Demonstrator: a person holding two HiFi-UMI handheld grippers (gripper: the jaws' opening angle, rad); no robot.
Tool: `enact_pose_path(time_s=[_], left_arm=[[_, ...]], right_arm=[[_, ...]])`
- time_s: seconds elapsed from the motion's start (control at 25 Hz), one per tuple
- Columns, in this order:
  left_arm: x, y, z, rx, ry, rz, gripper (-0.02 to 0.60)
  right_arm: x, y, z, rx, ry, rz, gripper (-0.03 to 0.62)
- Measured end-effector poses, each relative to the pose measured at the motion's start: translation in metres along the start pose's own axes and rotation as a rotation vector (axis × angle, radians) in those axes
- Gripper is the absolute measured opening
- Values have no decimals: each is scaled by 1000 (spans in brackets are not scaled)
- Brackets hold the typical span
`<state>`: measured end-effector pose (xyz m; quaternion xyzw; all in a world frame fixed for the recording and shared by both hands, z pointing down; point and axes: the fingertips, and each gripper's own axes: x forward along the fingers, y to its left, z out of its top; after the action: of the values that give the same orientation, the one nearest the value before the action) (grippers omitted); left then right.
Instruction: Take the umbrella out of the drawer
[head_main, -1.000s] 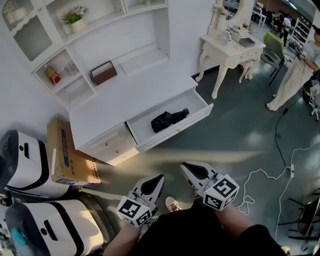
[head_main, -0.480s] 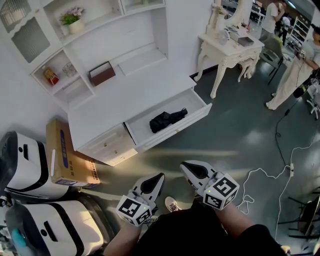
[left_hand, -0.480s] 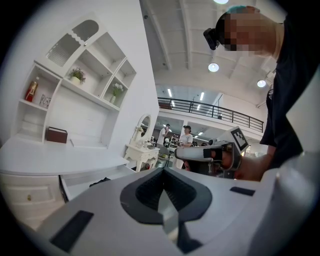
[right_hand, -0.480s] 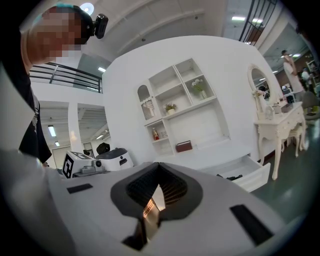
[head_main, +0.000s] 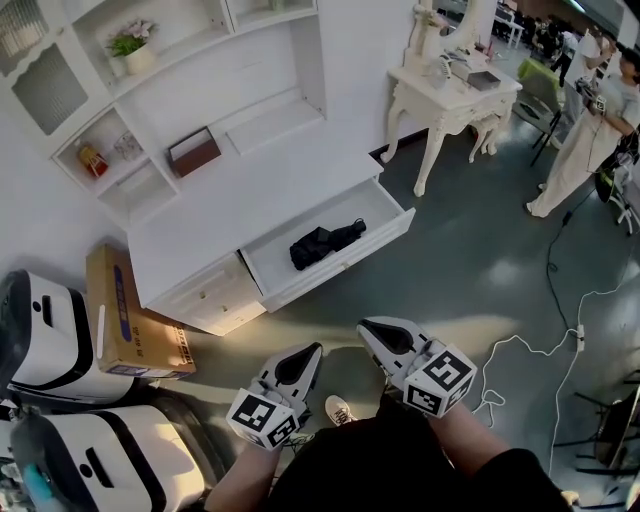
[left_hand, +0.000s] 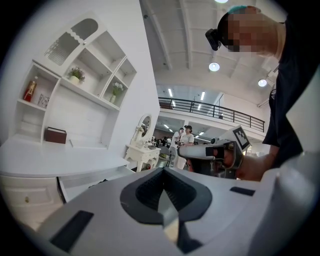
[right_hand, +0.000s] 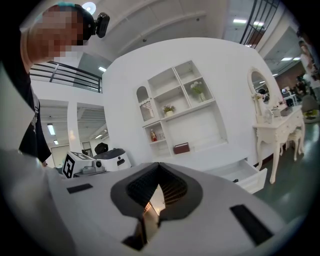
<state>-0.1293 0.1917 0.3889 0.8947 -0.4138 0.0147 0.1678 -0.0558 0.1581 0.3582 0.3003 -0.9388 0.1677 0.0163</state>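
The black umbrella (head_main: 326, 241) lies folded in the open drawer (head_main: 350, 262) of the white desk (head_main: 230, 200). It is far from both grippers. The left gripper (head_main: 311, 351) and the right gripper (head_main: 366, 329) hang side by side near the person, over the floor (head_main: 480, 250). Both have their jaws pressed together with nothing in them. A brown box (head_main: 130, 315) stands left of the desk. Its blue writing is too small to read. A red box (head_main: 194, 152) sits on a shelf.
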Motion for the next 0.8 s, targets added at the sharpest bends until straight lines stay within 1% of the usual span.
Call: enact_pose_path(time_s=[0.32, 0.8], left_arm=[[33, 4, 10, -1, -13, 53, 5], [86, 18, 14, -14, -26, 167, 5]], right_arm=[[3, -37, 13, -2, 13, 38, 2], [11, -102, 17, -23, 60, 118, 2]])
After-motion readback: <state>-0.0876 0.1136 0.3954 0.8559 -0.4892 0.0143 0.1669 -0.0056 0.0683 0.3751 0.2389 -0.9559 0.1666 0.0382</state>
